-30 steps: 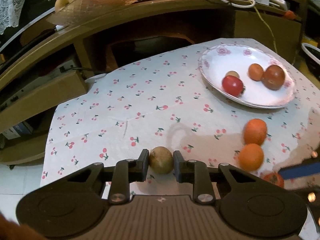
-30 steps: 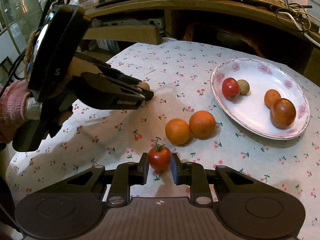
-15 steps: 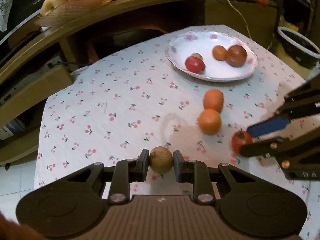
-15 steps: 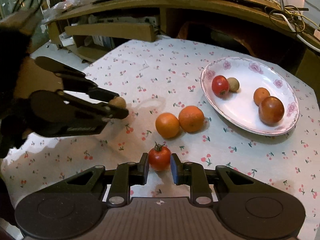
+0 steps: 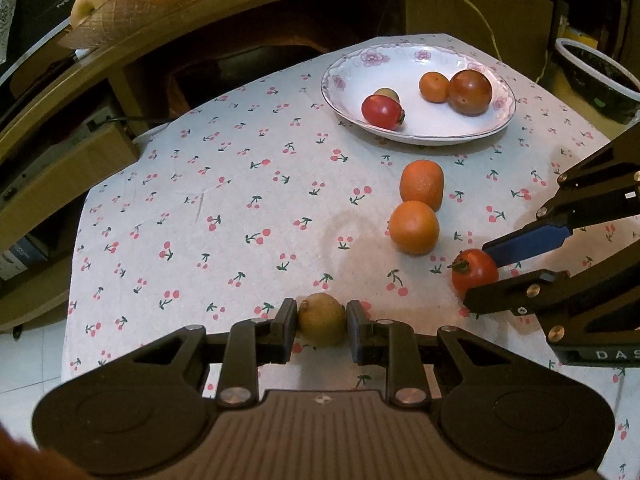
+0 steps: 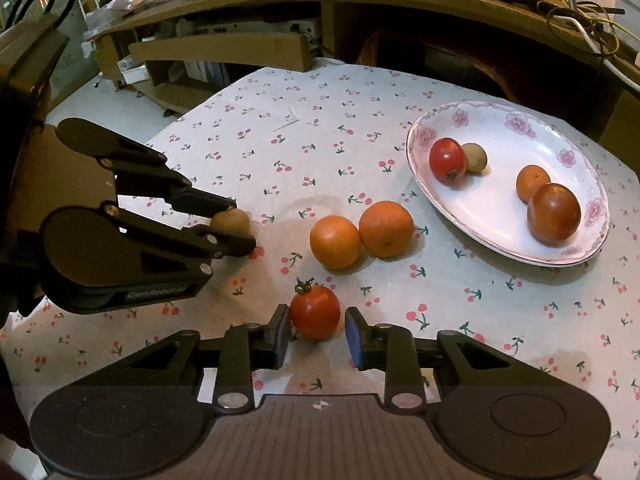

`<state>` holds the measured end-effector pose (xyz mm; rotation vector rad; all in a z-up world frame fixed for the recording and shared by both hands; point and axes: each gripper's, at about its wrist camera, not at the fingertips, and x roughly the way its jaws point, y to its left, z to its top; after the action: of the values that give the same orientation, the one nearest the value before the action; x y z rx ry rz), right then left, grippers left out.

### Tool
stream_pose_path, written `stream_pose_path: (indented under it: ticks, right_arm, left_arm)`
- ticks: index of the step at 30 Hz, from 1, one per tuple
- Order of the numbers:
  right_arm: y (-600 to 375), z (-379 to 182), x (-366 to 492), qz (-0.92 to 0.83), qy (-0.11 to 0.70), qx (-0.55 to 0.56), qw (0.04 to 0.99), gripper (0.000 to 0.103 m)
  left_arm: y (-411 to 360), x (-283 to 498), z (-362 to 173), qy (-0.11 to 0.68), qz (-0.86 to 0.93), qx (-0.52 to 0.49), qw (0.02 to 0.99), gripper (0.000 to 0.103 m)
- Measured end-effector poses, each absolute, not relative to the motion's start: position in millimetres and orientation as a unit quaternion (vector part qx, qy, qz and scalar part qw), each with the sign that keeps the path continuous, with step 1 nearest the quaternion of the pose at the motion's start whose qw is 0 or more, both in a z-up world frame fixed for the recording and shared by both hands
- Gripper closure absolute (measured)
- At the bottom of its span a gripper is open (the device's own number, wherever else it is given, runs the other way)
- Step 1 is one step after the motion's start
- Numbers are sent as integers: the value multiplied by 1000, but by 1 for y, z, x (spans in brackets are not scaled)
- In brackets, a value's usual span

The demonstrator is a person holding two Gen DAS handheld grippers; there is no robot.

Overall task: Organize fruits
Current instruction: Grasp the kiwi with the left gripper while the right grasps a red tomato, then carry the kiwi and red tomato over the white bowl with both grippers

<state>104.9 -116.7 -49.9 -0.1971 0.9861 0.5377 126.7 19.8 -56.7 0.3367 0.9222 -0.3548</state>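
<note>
the left gripper (image 5: 322, 320) is pinching a small brown fruit (image 5: 322, 319) between its pads, over the near edge of the cherry-print cloth (image 5: 240, 184). the right gripper (image 6: 316, 330) has a red tomato (image 6: 315, 311) between its fingers; its jaws have just eased apart a little, with a thin gap showing on the right side. two oranges (image 6: 362, 232) lie just beyond the tomato, touching each other. farther right the flowered plate (image 6: 576, 148) holds four small fruits.
</note>
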Motion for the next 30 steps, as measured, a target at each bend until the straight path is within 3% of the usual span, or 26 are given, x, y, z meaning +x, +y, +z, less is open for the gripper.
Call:
stream_pose_path:
  ticks: [30]
  right_arm:
    - [-163, -8, 122, 170, 403, -101, 894, 78]
  left_arm:
    - [-46, 148, -10, 377, -175, 185, 890, 72]
